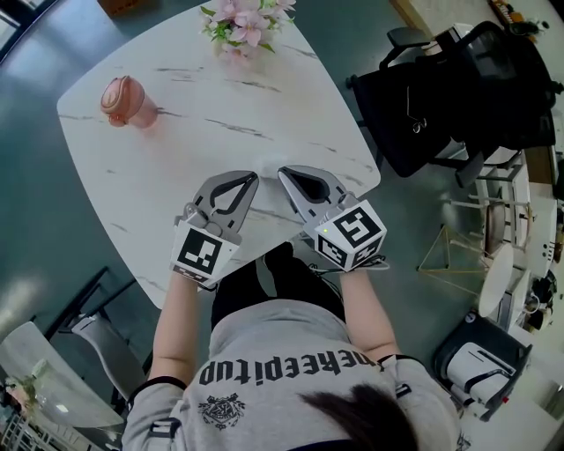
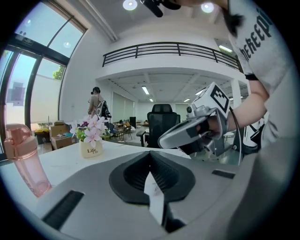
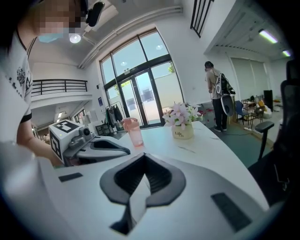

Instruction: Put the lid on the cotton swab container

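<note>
My left gripper (image 1: 253,177) and right gripper (image 1: 284,173) lie side by side on the white marble table (image 1: 220,123) near its front edge, tips almost touching. Both are shut with nothing between the jaws. In the left gripper view the left gripper (image 2: 150,155) has its jaws closed tight, and the right gripper (image 2: 163,139) points in from the right. In the right gripper view the right gripper (image 3: 143,157) is closed too, with the left gripper (image 3: 125,151) at its left. I cannot make out a cotton swab container or its lid in any view.
A pink drinking bottle (image 1: 123,101) stands at the table's far left. A small pot of pink flowers (image 1: 247,25) stands at the far edge. A black office chair (image 1: 458,88) is off the table's right side. A person (image 3: 216,93) stands far back.
</note>
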`<state>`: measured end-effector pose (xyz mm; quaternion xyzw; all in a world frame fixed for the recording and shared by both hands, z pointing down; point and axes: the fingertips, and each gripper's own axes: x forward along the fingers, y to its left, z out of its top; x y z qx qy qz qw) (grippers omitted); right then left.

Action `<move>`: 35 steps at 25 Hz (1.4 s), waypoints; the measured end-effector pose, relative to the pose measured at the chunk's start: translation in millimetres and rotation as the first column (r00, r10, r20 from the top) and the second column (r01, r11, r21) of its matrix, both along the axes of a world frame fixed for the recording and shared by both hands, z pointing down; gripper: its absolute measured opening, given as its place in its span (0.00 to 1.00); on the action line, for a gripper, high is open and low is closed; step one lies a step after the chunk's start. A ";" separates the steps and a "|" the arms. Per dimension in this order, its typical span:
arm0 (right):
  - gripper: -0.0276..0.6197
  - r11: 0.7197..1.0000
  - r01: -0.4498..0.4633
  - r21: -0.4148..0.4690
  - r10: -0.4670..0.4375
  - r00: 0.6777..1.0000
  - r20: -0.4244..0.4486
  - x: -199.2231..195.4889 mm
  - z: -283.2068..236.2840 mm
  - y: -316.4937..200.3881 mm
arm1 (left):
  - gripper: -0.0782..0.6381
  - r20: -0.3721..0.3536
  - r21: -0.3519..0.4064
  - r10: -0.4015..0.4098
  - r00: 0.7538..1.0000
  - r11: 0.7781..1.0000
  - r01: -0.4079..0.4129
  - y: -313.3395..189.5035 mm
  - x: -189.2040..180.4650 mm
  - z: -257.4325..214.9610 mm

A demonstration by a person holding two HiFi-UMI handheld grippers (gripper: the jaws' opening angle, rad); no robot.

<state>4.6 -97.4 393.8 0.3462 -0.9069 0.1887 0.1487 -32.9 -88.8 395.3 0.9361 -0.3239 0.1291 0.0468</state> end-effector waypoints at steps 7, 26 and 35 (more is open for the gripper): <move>0.06 0.998 0.023 0.060 -0.025 0.999 0.031 -2.8 -29.7 12.4 | 0.13 -0.033 0.034 -0.054 0.998 0.998 0.055 8.8 -0.3 -28.7; 0.06 0.969 0.071 0.237 -0.099 0.989 0.108 4.7 -107.8 58.9 | 0.13 -0.104 0.135 -0.093 0.990 0.985 0.107 47.3 20.5 -101.5; 0.06 0.957 0.070 0.283 -0.108 0.987 0.120 15.3 -123.8 69.2 | 0.13 -0.122 0.177 -0.097 0.988 0.977 0.118 59.8 33.6 -123.3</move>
